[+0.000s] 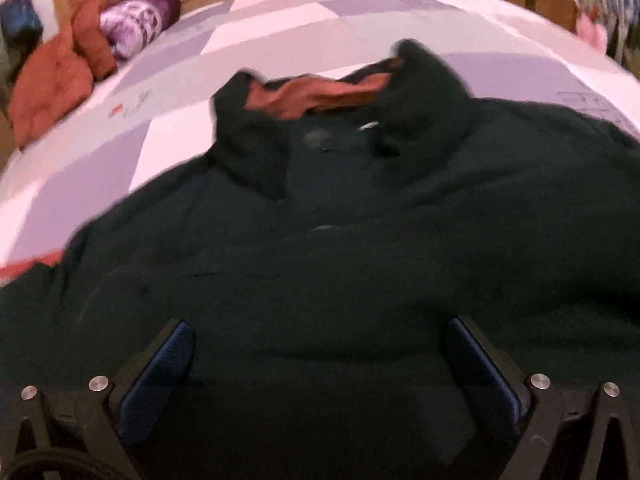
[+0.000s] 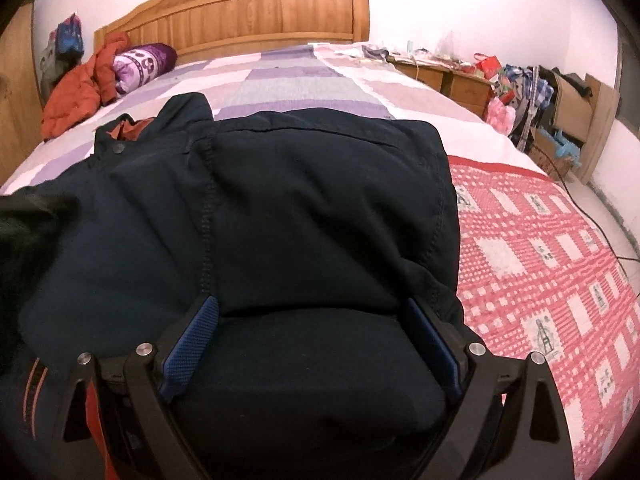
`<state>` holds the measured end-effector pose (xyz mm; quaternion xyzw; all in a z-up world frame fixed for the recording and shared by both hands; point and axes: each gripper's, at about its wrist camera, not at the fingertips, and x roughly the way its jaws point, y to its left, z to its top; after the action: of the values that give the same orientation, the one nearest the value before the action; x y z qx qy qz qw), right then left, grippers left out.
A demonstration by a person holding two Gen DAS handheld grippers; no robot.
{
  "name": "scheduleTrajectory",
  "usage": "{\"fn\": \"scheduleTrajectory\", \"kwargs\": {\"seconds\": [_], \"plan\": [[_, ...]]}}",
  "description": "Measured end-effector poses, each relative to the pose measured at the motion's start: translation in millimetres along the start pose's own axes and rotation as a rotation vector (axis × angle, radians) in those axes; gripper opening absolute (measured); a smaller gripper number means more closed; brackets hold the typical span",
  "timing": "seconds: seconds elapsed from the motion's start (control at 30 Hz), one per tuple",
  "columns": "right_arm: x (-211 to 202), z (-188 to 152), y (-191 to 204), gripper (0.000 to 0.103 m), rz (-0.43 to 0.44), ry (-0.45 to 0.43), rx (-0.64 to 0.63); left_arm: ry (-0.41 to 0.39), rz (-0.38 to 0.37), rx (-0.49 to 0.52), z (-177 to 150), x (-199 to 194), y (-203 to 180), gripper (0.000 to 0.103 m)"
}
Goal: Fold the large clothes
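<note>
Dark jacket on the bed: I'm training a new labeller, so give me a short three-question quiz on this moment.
1. True or false: the right gripper is clamped shut on the jacket.
2. What colour is the jacket's lining?
3. Beside the purple pillow lies: A) an orange garment, B) a green towel, C) a white hat.

Key: 1 false, its pads stand wide apart over the fabric; 2 orange-brown; 3 A, the orange garment.
</note>
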<state>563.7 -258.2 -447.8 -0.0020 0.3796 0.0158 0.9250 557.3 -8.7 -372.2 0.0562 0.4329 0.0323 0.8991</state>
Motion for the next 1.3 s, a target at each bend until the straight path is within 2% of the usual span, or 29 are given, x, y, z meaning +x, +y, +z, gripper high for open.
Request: {"fn": "scheduleTrajectory", "kwargs": {"seconds": [0.03,0.1,0.13,0.2,0.23,0.27,0.33,0.37,0.43,0.5,0.6,0.63,0.7,0.77,0.8,0.83,0.87,0.9,0.93,0.97,1.03,1.1,1.17,1.2,1.23,1.3], "plan": [[0.8,0.2,-0.8,0.095,0.006,0.002,0.004,-0.027,0.026,-0.023,-3.5,-2.8,14.4,0.103],[1.7,0.3,-2.6,0.095,0.017,0.002,0.013,-0.066,0.148,-0.057,-15.2,-3.5,45.3,0.103],[2.0,0.2,-2.6,0.095,0.019,0.001,0.015,-0.049,0.151,-0.118,-24.4,2.1,68.1,0.103],[2.5,0.9,-1.6,0.096,0.021,0.002,0.014,-0.01,-0.056,-0.281,-38.2,16.2,102.3,0.103],[2.5,1.3,-0.9,0.096,0.019,0.002,0.011,-0.009,-0.08,-0.306,-41.5,19.1,106.0,0.103],[2.5,1.6,-0.1,0.096,0.016,0.002,0.007,-0.021,-0.046,-0.278,-41.9,17.7,99.6,0.103],[3.0,1.9,0.2,0.096,0.011,0.006,0.003,-0.072,0.092,-0.164,-44.2,9.3,74.1,0.103],[2.8,2.9,0.8,0.096,0.006,0.01,0.0,-0.091,0.134,-0.133,-45.6,6.8,67.2,0.103],[-0.9,6.6,3.9,0.096,-0.01,0.016,-0.018,-0.096,0.138,-0.134,-46.8,7.3,69.3,0.103],[-16.4,16.5,17.1,0.095,-0.057,-0.001,-0.095,-0.092,0.106,-0.161,-48.9,8.2,77.2,0.103],[-47.7,36.1,53.1,0.095,0.008,-0.129,-0.212,-0.101,0.103,-0.165,-44.1,8.5,78.7,0.103],[-50.1,41.3,64.5,0.096,0.021,-0.144,-0.248,-0.106,0.111,-0.16,-42.9,7.7,77.5,0.103],[-39.5,60.8,107.0,0.096,0.077,-0.105,-0.348,-0.11,0.108,-0.162,-36.8,11.7,77.0,0.103],[-23.6,71.8,132.1,0.096,0.152,-0.043,-0.376,-0.109,0.1,-0.169,-35.8,14.3,76.7,0.103],[-15.8,73.5,139.9,0.096,0.147,-0.029,-0.408,-0.11,0.099,-0.171,-35.8,14.6,76.8,0.103],[-6.9,74.0,142.5,0.095,0.104,-0.016,-0.45,-0.111,0.098,-0.171,-36.7,14.2,76.8,0.103],[0.7,74.4,137.3,0.095,0.048,-0.012,-0.467,-0.111,0.097,-0.172,-36.9,14.2,77.0,0.103],[11.0,76.3,117.8,0.095,-0.017,0.007,-0.441,-0.111,0.093,-0.175,-36.9,14.3,77.5,0.103],[17.5,77.6,101.1,0.095,-0.044,0.027,-0.402,-0.113,0.087,-0.178,-37.2,14.2,78.2,0.103],[28.8,79.4,55.4,0.095,-0.065,0.072,-0.29,-0.116,0.082,-0.18,-37.3,14.4,78.3,0.103],[32.5,76.9,-5.9,0.095,-0.076,0.092,-0.143,-0.125,0.082,-0.177,-38.1,13.0,77.4,0.103],[30.1,72.5,-49.5,0.096,-0.14,0.092,-0.035,-0.126,0.079,-0.18,-38.5,13.3,78.0,0.103],[36.2,62.0,-85.4,0.103,-0.092,0.119,0.117,-0.128,0.08,-0.178,-38.4,13.0,77.4,0.103],[42.1,56.1,-92.0,0.103,-0.058,0.141,0.156,-0.128,0.082,-0.177,-38.3,13.1,77.2,0.103],[44.2,53.3,-89.2,0.103,-0.066,0.139,0.147,-0.127,0.083,-0.177,-38.2,13.3,77.2,0.103],[43.0,54.3,-73.3,0.103,-0.14,0.1,0.059,-0.127,0.084,-0.177,-38.2,13.2,77.2,0.103]]}}
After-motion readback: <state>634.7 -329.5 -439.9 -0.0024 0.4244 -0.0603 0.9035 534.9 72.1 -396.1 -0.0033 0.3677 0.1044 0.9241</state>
